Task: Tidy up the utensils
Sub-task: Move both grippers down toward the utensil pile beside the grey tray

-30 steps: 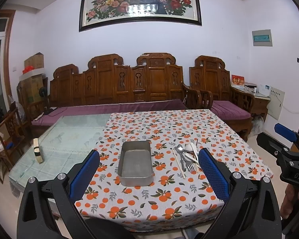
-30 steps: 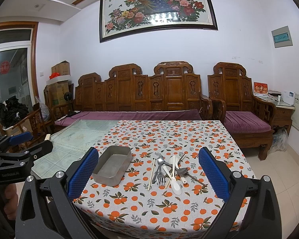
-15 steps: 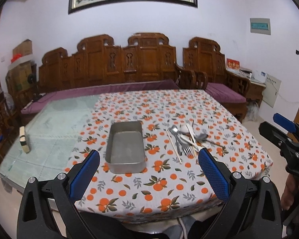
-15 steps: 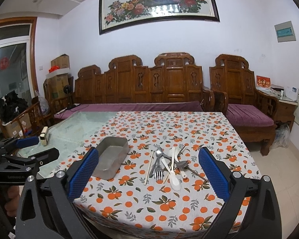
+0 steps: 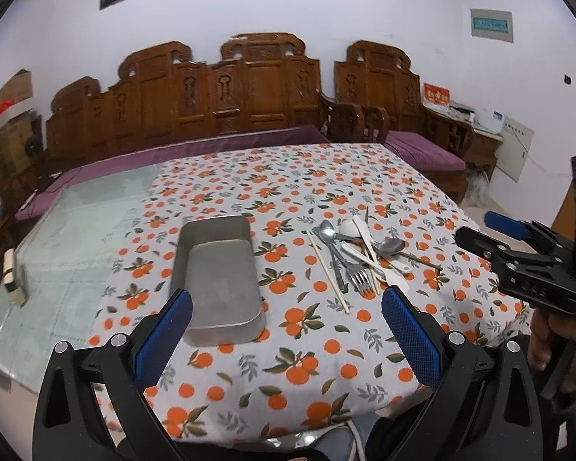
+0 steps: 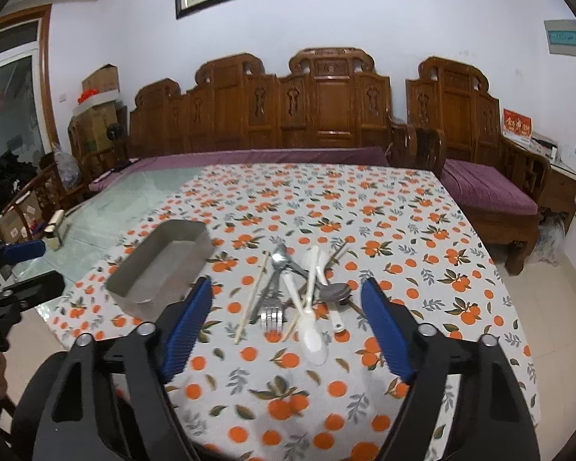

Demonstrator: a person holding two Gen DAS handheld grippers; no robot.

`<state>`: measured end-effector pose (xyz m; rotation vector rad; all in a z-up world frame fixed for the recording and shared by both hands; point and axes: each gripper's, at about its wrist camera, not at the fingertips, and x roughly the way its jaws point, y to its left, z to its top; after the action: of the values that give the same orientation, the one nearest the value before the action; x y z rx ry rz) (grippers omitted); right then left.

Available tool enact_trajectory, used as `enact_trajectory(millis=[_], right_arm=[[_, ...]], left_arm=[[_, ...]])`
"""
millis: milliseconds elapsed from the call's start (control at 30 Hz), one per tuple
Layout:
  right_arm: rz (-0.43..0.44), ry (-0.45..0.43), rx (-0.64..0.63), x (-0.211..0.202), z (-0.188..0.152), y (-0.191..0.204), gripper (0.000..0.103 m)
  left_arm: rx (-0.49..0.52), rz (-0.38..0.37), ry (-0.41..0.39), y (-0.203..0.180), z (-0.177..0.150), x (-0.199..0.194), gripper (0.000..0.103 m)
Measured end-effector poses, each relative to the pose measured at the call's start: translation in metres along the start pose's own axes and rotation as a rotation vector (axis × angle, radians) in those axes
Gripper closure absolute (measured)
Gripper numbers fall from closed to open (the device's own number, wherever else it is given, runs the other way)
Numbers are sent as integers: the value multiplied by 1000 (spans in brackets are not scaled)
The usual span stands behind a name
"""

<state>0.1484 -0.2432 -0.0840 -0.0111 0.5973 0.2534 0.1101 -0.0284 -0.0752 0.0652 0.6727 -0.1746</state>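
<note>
The left gripper, hand-held, fills the bottom of the left wrist view with its blue pads spread wide and nothing between them, above an orange-print tablecloth. Just above its left pad, centre frame, lies an empty metal tray; right of centre sits the pile of utensils, with spoons, a fork, white plastic pieces and chopsticks crossing one another. At the right edge the other gripper is seen in a hand, too side-on to judge its jaws

In the right wrist view the right gripper occupies the lower centre, its jaws apart after having just been closing somewhat, with nothing pinched; the fork and a white spoon lie on the cloth beyond and between the pads. The tray appears at middle left, the left gripper at the far left edge

The pieces look light, stiff and thin; the steel ones are probably slippery, and all lie flat, so a pinch across a handle where it bridges a neighbour and is raised off the cloth seems the best hold, taking one piece at a time to avoid dragging the tangle
</note>
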Motion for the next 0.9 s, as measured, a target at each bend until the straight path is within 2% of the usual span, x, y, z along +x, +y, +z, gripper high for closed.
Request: enact_trajectory(millis=[233,333,600,900], right_arm=[[-27,85,48,56,-14,-36,42],[-27,126,48,77,-26,-43,44],[-7,166,74,105,-58,-53,44],[20,188,67,111,-75,-49,44]], left_arm=[[7,-63,49,-8,10,53,8],[7,-86,75,-12,8,72,8],[22,-154,173,-33,-1,123,36],[36,-136,291,-45,-19,185,58]])
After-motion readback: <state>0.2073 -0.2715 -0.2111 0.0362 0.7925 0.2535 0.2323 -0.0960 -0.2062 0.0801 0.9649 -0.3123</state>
